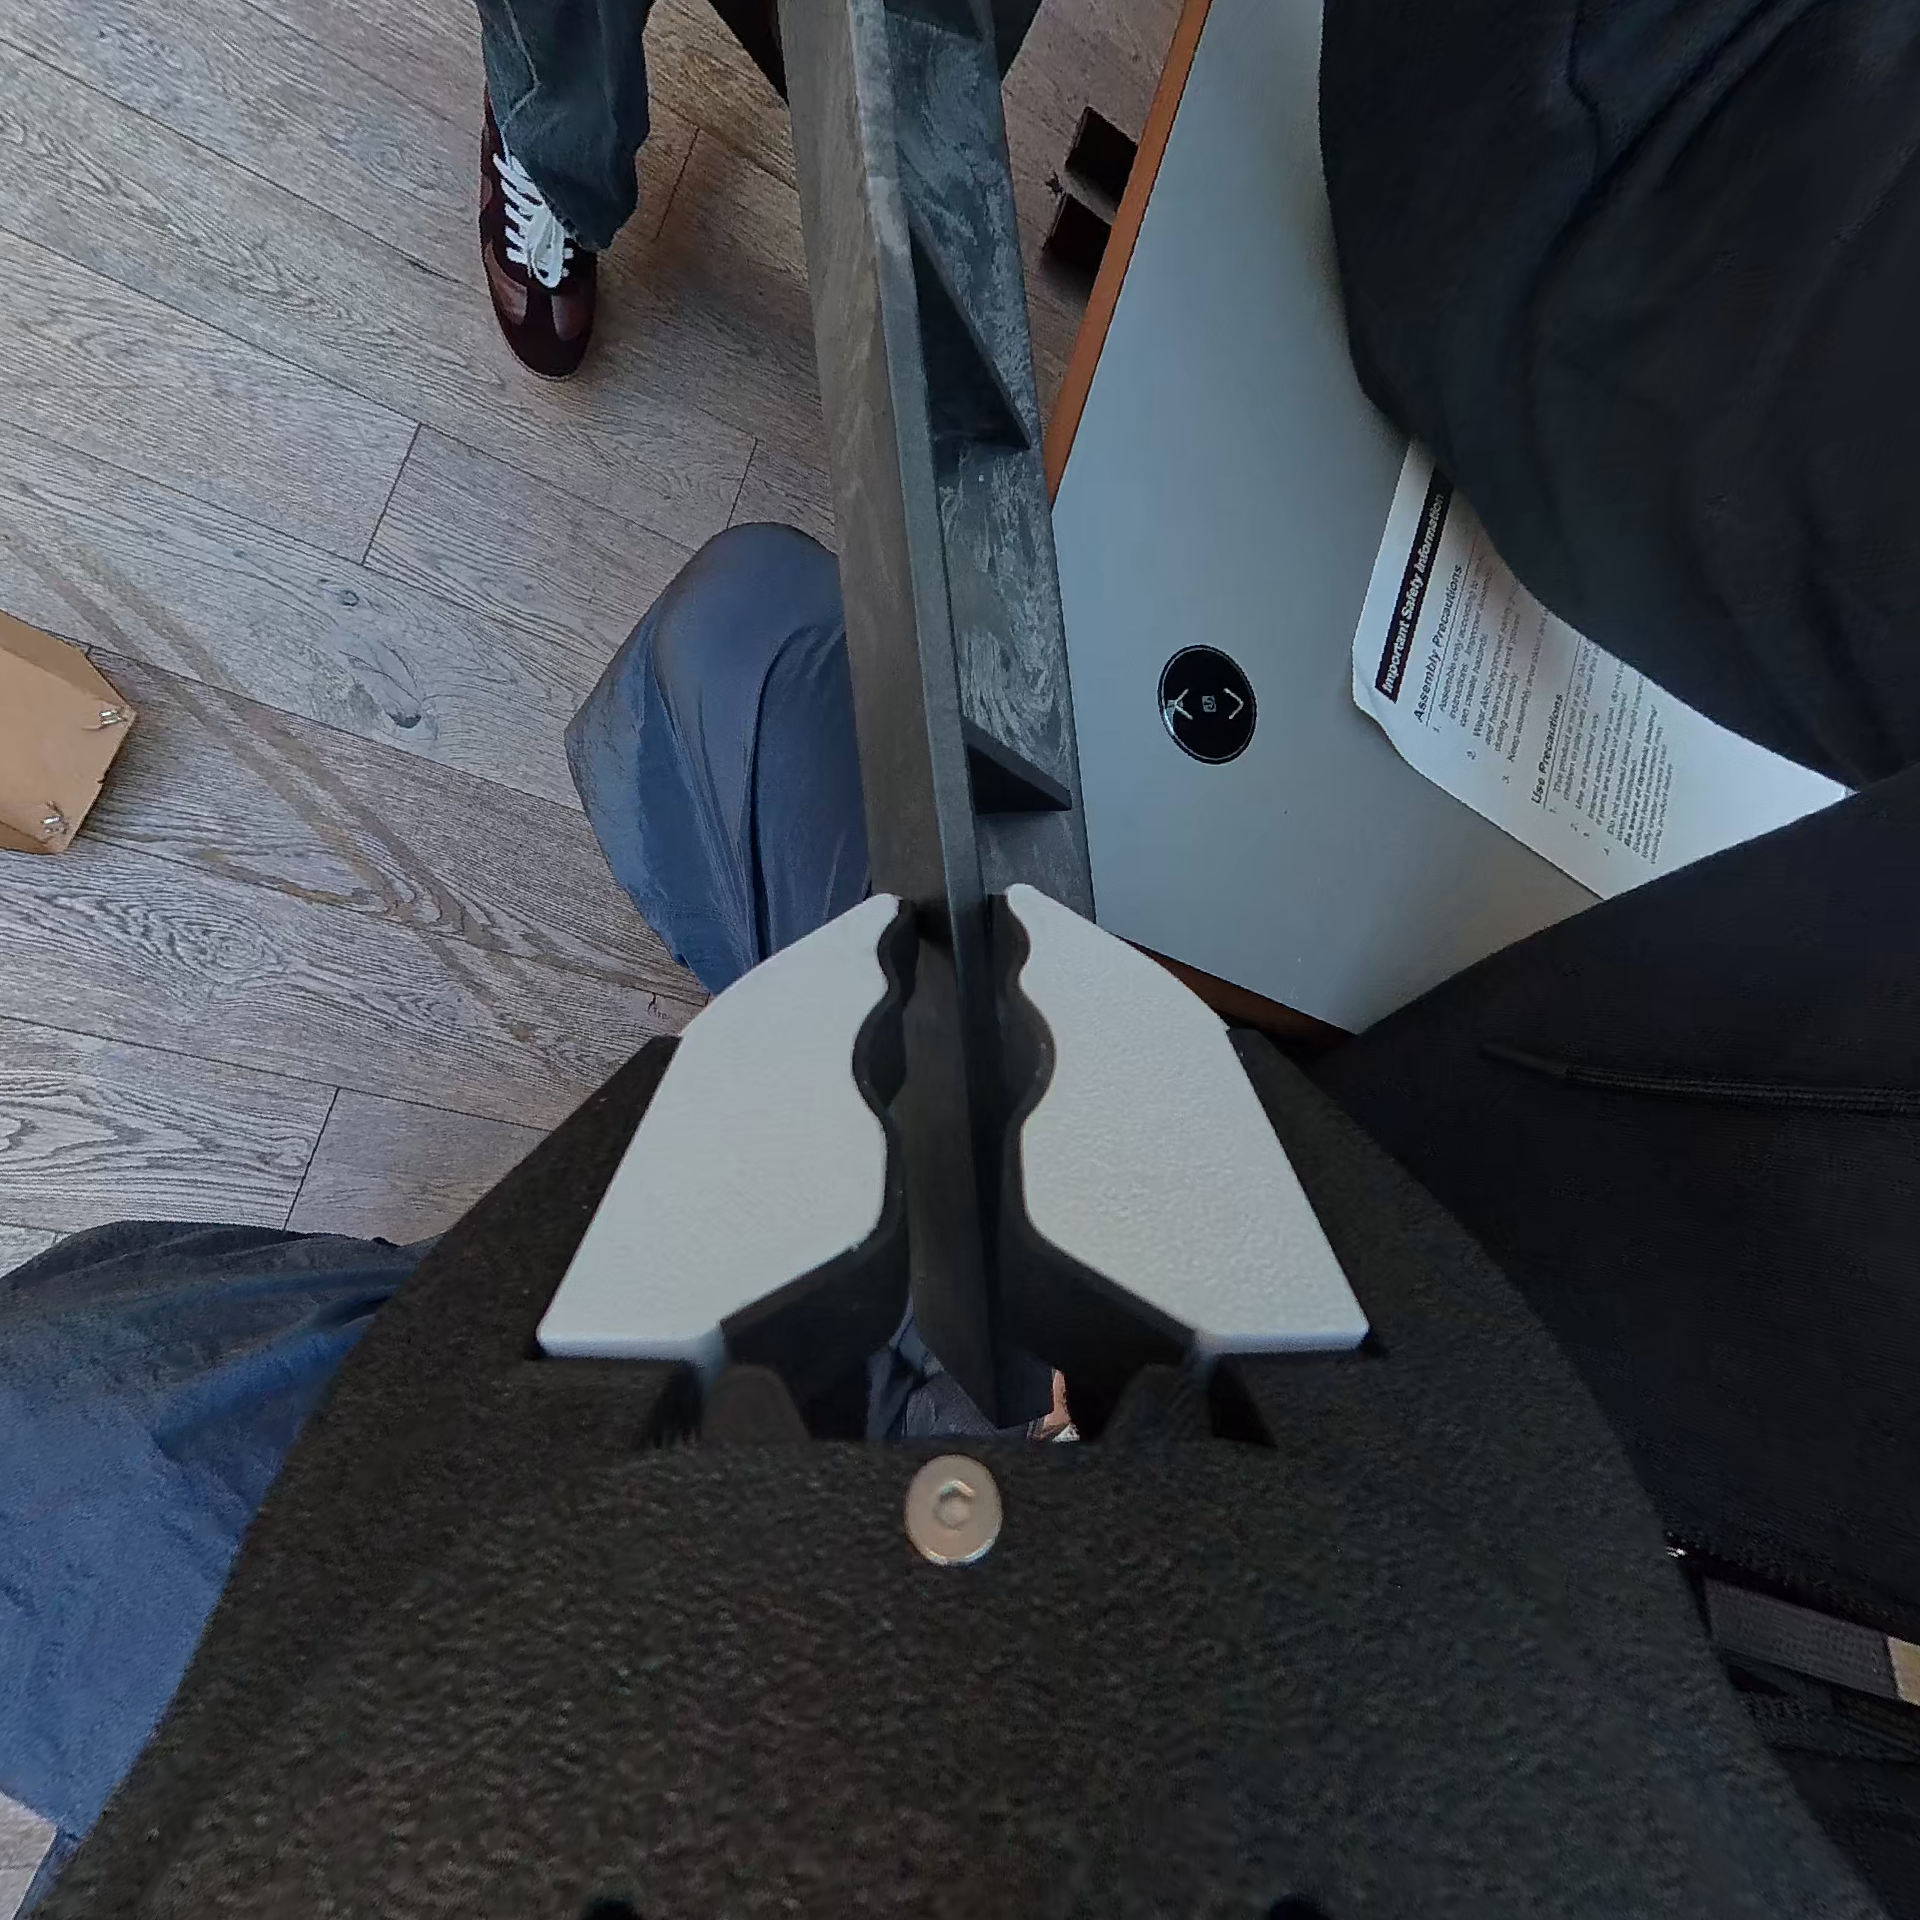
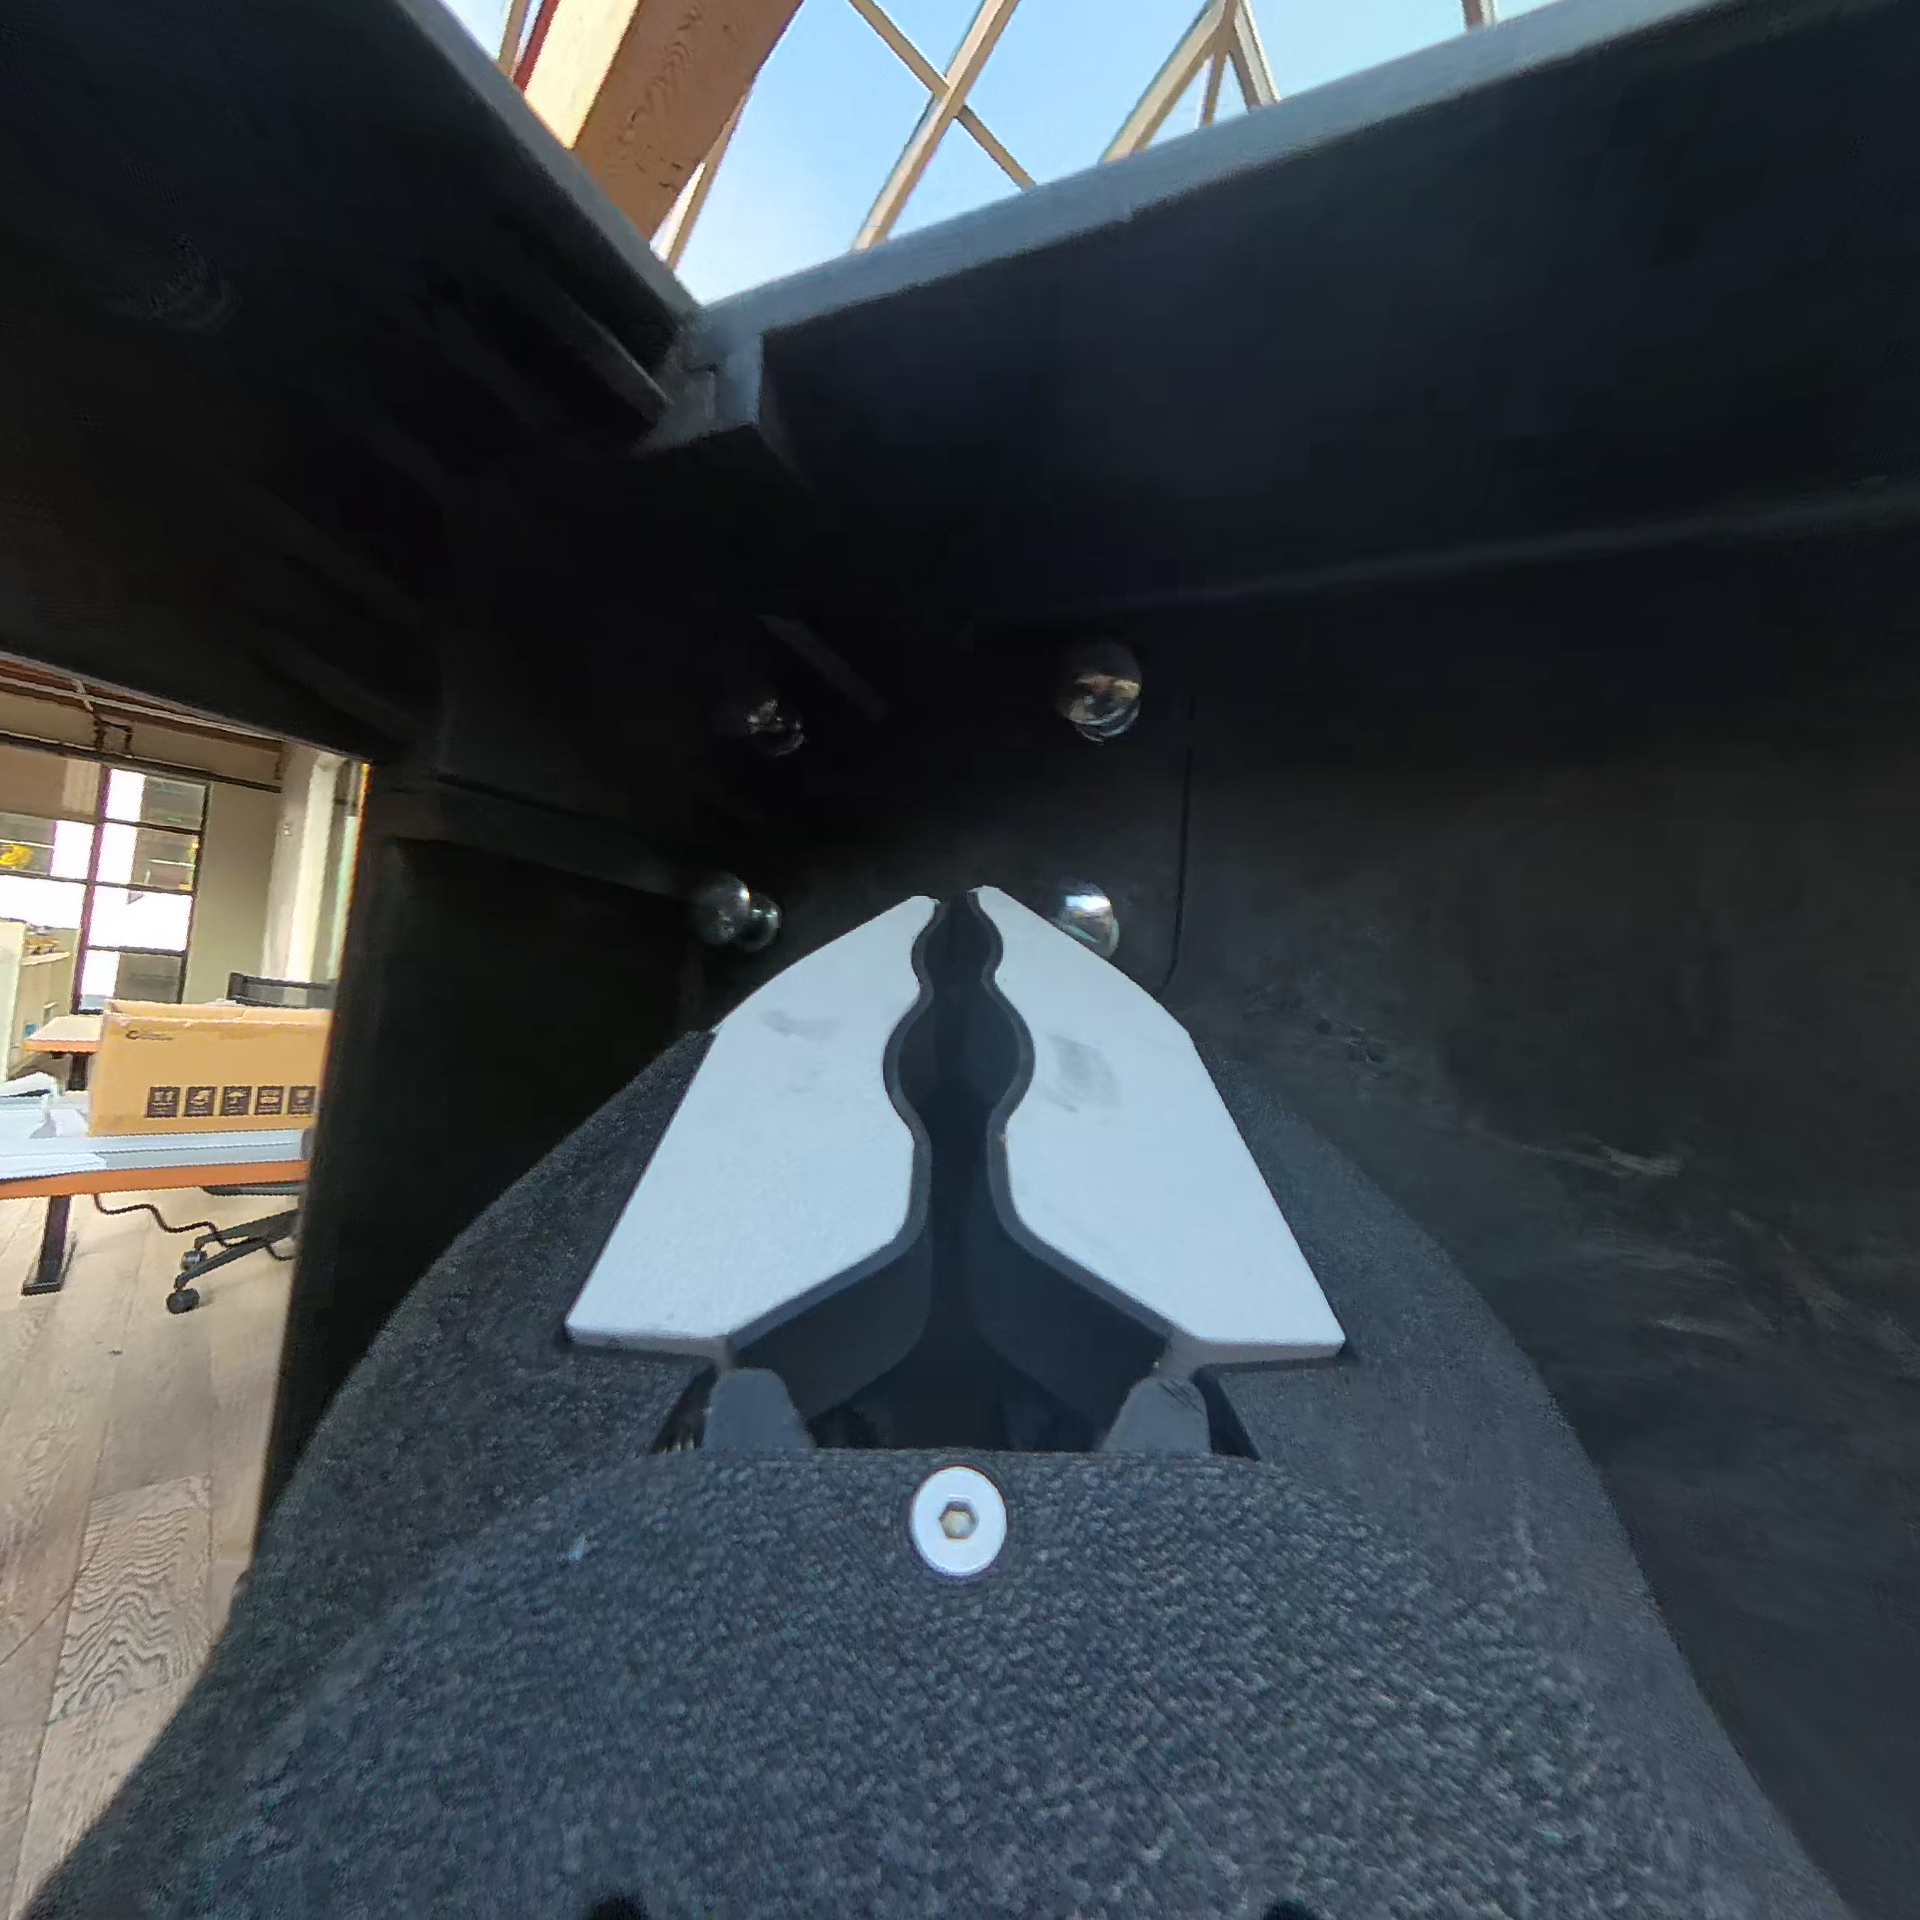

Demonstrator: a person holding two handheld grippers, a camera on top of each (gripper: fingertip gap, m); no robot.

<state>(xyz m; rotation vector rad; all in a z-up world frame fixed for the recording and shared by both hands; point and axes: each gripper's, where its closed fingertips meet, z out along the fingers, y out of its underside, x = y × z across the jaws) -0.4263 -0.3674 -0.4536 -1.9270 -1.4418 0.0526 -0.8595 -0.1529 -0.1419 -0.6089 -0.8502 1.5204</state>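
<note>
Over grey wood floor (image 1: 260, 436), left gripper (image 1: 961, 914) pinches a black panel (image 1: 914, 436); right gripper (image 2: 961, 909) pressed together.

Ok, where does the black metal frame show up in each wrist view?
Left wrist view: a black frame bar runs from top centre down into the left gripper, which is shut on it.
Right wrist view: the dark frame underside fills most of the picture; four shiny bolt heads sit just beyond the right gripper.
Shared landmark: the grey wood-plank floor, on the left side in both views.
</note>
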